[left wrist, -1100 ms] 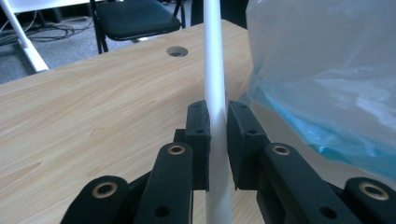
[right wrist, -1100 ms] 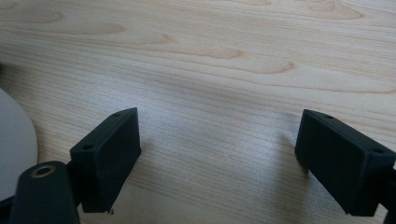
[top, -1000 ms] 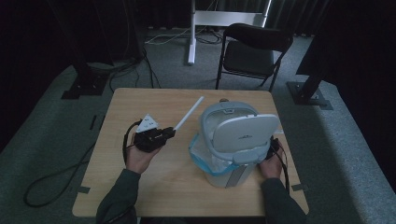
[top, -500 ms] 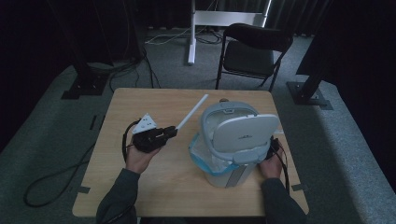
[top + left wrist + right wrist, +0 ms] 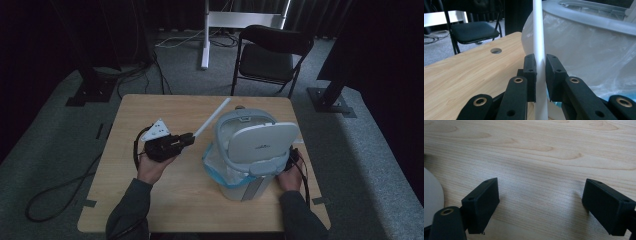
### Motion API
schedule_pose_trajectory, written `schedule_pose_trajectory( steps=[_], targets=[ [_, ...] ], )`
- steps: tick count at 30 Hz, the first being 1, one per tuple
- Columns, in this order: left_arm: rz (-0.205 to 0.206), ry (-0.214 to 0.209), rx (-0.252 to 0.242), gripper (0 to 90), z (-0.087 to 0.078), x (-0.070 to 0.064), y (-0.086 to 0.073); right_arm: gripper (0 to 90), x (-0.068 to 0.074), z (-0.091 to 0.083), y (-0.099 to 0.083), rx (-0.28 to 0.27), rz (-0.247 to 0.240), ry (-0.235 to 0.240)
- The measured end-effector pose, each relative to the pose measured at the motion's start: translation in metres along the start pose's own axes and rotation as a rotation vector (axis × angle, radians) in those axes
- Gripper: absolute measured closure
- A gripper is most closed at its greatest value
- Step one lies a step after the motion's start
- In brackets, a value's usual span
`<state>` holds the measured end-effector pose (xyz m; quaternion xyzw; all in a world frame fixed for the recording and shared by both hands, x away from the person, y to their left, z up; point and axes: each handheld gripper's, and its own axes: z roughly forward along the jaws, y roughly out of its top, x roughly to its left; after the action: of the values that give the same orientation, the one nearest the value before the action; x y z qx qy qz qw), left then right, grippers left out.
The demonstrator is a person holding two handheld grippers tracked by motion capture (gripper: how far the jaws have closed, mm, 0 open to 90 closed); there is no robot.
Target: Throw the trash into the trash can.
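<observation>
Two handheld black grippers, pretty chunky. Left gripper (image 5: 186,138) topped with a grey three-cornered plate (image 5: 155,131), black cable looping off the back. Blocky flat-faced jaws on linkage arms, brass-coloured pivot bushings, small screw holes along the sides. Right gripper (image 5: 541,207) same black jaw blocks. Dark grey-green long sleeves (image 5: 127,210) on both arms.

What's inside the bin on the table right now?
The bin holds a clear liner bag with a blue edge folded over its rim. Its raised lid covers the interior, so any contents are hidden.
</observation>
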<state>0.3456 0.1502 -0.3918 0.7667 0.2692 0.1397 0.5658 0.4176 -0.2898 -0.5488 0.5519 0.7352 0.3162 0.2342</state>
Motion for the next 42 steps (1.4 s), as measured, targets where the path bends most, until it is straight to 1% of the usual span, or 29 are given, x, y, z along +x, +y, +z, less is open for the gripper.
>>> schedule_pose_trajectory(
  steps=[3, 5, 12, 24, 26, 32, 42],
  targets=[
    [0.008, -0.012, -0.005, 79.3, 0.001, -0.002, 0.002, 13.2, 0.0, 0.0, 0.0, 0.0, 0.0, 0.0],
    [0.007, -0.023, -0.007, 79.3, 0.003, -0.003, 0.003, 13.2, 0.0, 0.0, 0.0, 0.0, 0.0, 0.0],
    [0.023, -0.053, 0.006, 79.4, 0.011, -0.007, 0.003, 13.2, 0.0, 0.0, 0.0, 0.0, 0.0, 0.0],
    [0.051, -0.07, 0.045, 79.4, 0.023, -0.01, 0.005, 13.2, 0.0, 0.0, 0.0, 0.0, 0.0, 0.0],
    [0.056, -0.074, 0.045, 79.3, 0.025, -0.01, 0.006, 13.2, 0.0, 0.0, 0.0, 0.0, 0.0, 0.0],
    [0.072, -0.073, 0.032, 79.3, 0.021, -0.012, 0.012, 13.2, 0.0, 0.0, 0.0, 0.0, 0.0, 0.0],
    [0.092, -0.066, -0.005, 79.4, 0.012, -0.012, 0.027, 13.2, 0.0, 0.0, 0.0, 0.0, 0.0, 0.0]
  ],
)
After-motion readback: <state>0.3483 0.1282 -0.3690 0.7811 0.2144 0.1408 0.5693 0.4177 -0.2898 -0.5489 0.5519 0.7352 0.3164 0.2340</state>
